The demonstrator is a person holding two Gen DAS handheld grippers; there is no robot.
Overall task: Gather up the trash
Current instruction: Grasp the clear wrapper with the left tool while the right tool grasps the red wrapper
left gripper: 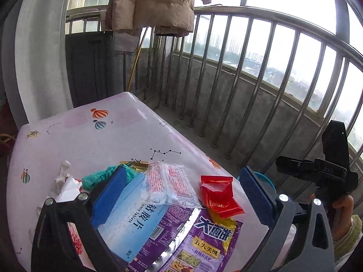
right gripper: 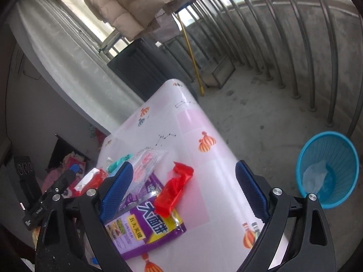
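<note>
A heap of trash lies on the balloon-print table [left gripper: 90,140]: a light blue tablet box [left gripper: 127,226], a clear plastic bag [left gripper: 168,183], a red wrapper [left gripper: 217,195], a purple snack bag [left gripper: 192,238], a green bag [left gripper: 102,176] and white tissue [left gripper: 65,181]. My left gripper [left gripper: 183,197] hovers open over the heap, nothing pinched. My right gripper [right gripper: 183,190] is open above the red wrapper [right gripper: 174,188] and purple snack bag [right gripper: 145,224], its pads clear of both. A blue basket [right gripper: 329,167] stands on the floor to the right, with clear plastic inside.
A steel railing [left gripper: 249,79] curves round the concrete balcony floor [right gripper: 261,113]. A beige down jacket [left gripper: 154,2] hangs above a dark cabinet [left gripper: 90,68]. A yellow pole [right gripper: 192,54] leans near a metal-framed box [right gripper: 220,72]. A white curtain [right gripper: 68,63] hangs at left.
</note>
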